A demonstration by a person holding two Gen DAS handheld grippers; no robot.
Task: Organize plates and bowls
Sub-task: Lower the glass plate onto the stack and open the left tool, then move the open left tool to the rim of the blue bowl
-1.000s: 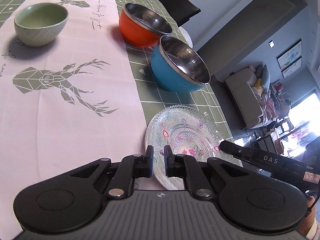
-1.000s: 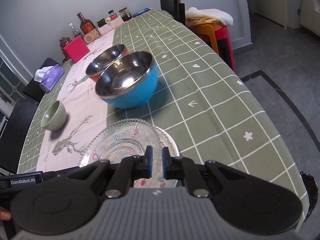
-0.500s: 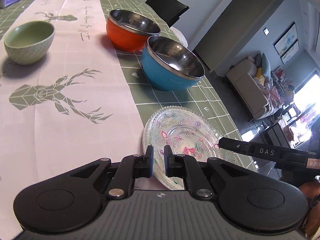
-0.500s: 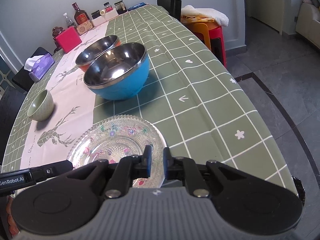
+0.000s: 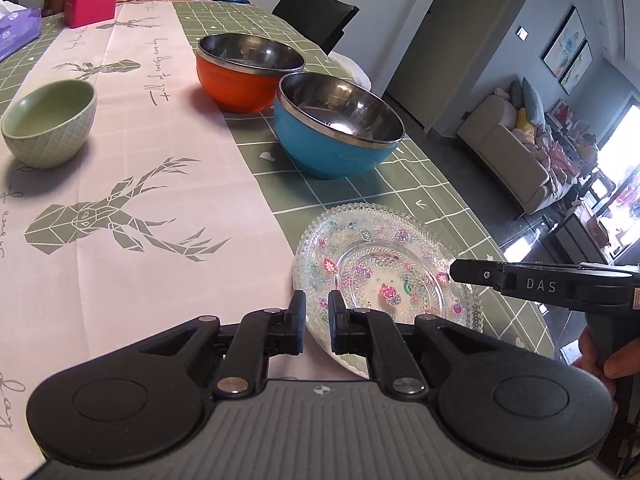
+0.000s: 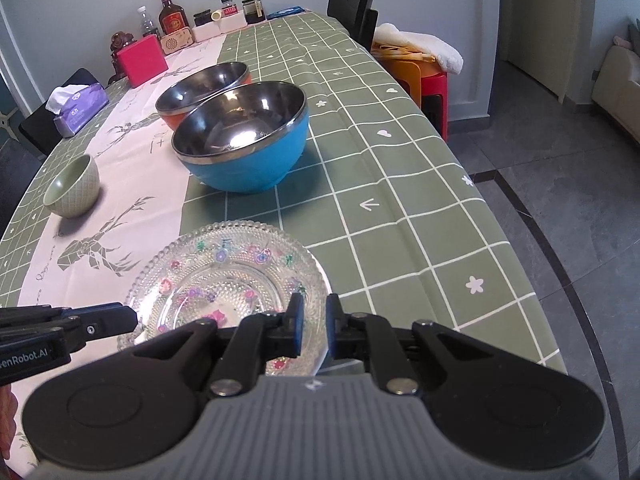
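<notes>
A clear glass plate (image 5: 384,264) with painted flowers sits near the table's front edge, also in the right wrist view (image 6: 228,276). My left gripper (image 5: 317,322) is shut on its left rim. My right gripper (image 6: 311,326) is shut on its right rim. Behind the plate stand a blue steel-lined bowl (image 5: 336,128) (image 6: 244,140) and an orange one (image 5: 248,72) (image 6: 200,92). A small green ceramic bowl (image 5: 50,122) (image 6: 74,188) sits to the left on the pink runner.
A green checked tablecloth (image 6: 400,184) covers the table. At the far end stand a pink box (image 6: 142,60), a tissue pack (image 6: 78,108), bottles and jars. Black chairs and an orange stool (image 6: 416,72) stand beside the table's right side.
Both grippers have pulled back and tilted up while holding the plate, so more of the far table shows. The bowls have not moved.
</notes>
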